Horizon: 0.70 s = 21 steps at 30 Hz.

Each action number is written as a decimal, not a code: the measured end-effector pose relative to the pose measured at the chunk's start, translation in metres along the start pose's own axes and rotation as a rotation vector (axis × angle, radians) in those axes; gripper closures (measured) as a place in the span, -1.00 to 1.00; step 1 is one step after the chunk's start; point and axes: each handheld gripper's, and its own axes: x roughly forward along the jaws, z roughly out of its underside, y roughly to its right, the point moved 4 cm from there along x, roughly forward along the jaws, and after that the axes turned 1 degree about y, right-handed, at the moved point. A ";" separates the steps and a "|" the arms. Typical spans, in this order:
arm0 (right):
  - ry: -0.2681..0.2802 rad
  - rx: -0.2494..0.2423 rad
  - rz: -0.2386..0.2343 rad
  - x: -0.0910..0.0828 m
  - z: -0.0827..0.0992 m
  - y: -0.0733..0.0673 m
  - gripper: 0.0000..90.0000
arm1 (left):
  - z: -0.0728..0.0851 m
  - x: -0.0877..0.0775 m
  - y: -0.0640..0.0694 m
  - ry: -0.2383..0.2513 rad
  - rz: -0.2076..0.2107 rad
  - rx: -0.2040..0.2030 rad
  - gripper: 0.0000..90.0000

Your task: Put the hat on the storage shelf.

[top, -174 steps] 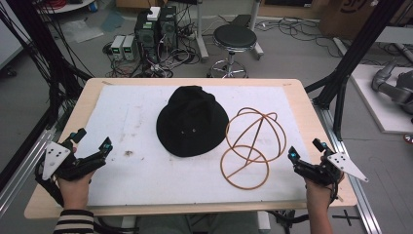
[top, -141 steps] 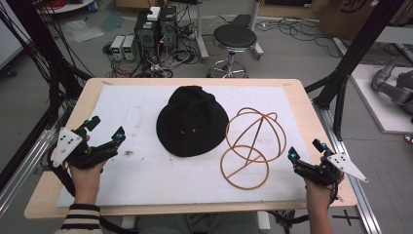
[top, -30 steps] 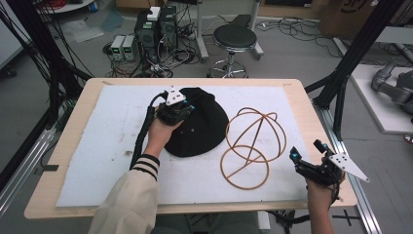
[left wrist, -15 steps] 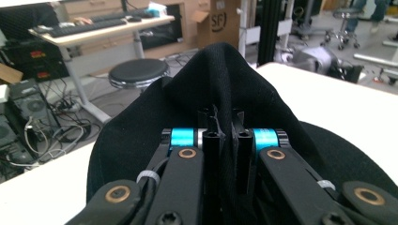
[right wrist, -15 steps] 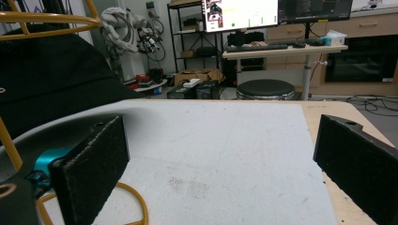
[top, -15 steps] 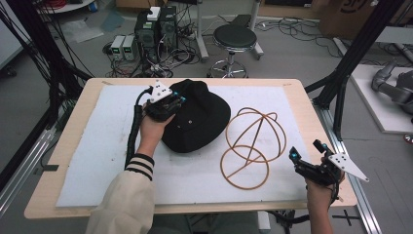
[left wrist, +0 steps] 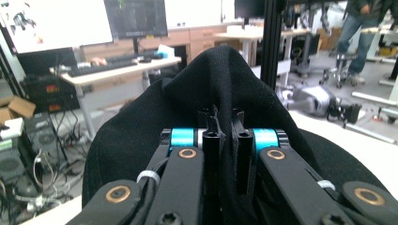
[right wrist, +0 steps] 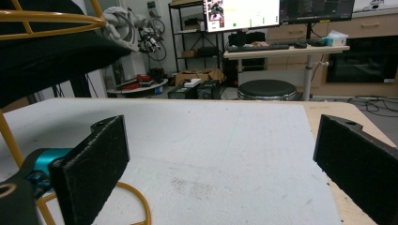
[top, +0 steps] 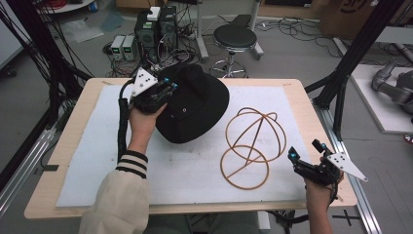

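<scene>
The left gripper (top: 168, 89) has its jaws clamped together on the brim of the black bucket hat (top: 195, 109), at the hat's left far edge. That side of the hat is raised off the surface (top: 87, 141) while its near right part still lies on the white mat. In the left gripper view the black cloth (left wrist: 220, 84) is pinched in the narrow slit between the two jaws and rises in a fold beyond them. The hat sits at the far middle of the surface, its right edge just beside the wire hat stand (top: 251, 146), a frame of golden-brown hoops that rests on the mat to the right of centre; whether the two touch cannot be told.

The right gripper (top: 302, 157) is held at the near right corner of the surface, well apart from the hat, with the stand's base ring near it to the left. Its jaws stand wide apart with nothing between them; in the right gripper view bare white mat (right wrist: 220, 154) shows in the gap, and a curve of the stand's yellow ring (right wrist: 136, 199) lies on the mat by the left-hand jaw.
</scene>
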 end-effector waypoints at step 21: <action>0.004 0.000 0.000 0.001 0.000 0.000 -0.92 | -0.078 -0.035 0.011 0.203 0.044 -0.019 0.92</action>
